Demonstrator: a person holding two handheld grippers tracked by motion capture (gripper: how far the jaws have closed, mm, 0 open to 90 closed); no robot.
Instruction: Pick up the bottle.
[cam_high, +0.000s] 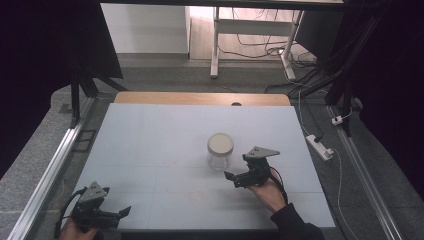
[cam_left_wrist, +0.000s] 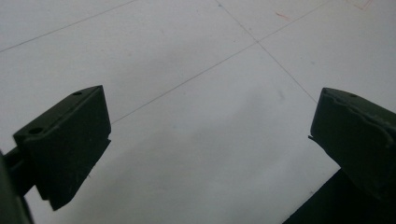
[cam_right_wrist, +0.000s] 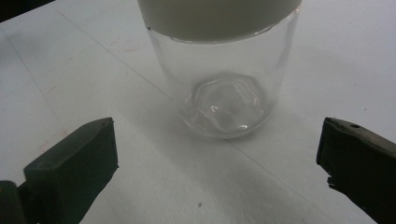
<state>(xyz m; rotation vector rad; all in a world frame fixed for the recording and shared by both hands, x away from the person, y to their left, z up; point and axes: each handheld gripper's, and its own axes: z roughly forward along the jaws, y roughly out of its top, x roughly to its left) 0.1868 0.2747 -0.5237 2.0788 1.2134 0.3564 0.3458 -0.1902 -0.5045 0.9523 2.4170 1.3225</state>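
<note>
A clear glass jar (cam_high: 220, 151) with a cream lid stands upright near the middle of the white table (cam_high: 165, 150). My right gripper (cam_high: 239, 173) sits just right of and in front of it, open, pointing at it. In the right gripper view the jar (cam_right_wrist: 224, 79) stands close ahead of my right gripper (cam_right_wrist: 217, 154), beyond the fingertips, not between them; it looks empty. My left gripper (cam_high: 120, 212) rests near the table's front left edge, open. The left gripper view has my left gripper (cam_left_wrist: 208, 135) over bare table with its jaws wide apart.
The table's far edge is a wooden strip (cam_high: 200, 98). Metal rails (cam_high: 47, 175) run along the left side. On the floor to the right lie a power strip (cam_high: 320, 147) and cables. A desk frame (cam_high: 250, 35) stands beyond the table.
</note>
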